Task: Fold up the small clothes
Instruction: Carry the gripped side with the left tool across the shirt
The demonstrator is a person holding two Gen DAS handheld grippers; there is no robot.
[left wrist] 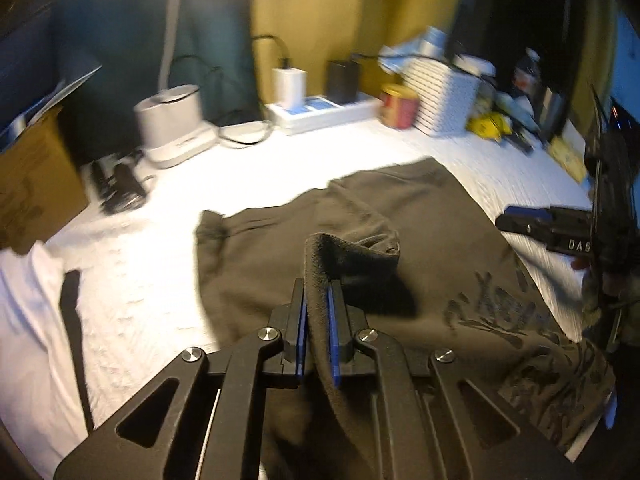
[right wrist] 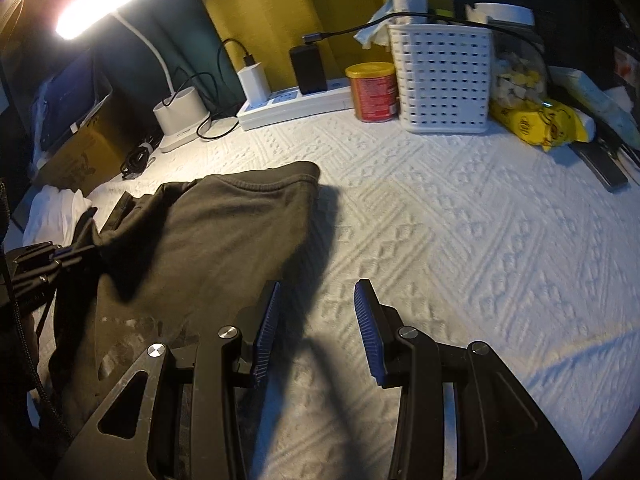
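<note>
A dark olive T-shirt point(left wrist: 400, 220) with a dark print lies spread on the white textured bedspread point(left wrist: 160, 280). My left gripper point(left wrist: 318, 288) is shut on a fold of the shirt's edge and holds it lifted above the rest of the cloth. In the right wrist view the shirt point(right wrist: 208, 232) lies at the left, and my right gripper point(right wrist: 318, 292) is open and empty over bare bedspread point(right wrist: 460, 220) just right of the shirt. The right gripper also shows in the left wrist view point(left wrist: 520, 222) at the shirt's right edge. The left gripper shows at the far left of the right wrist view point(right wrist: 76, 254).
Along the back stand a white lamp base point(right wrist: 180, 116), a power strip point(right wrist: 292, 106) with chargers, a red can point(right wrist: 374, 92), a white perforated basket point(right wrist: 444, 80) and a yellow packet point(right wrist: 536, 120). A cardboard box point(left wrist: 36, 184) and white cloth point(right wrist: 52, 212) are at the left.
</note>
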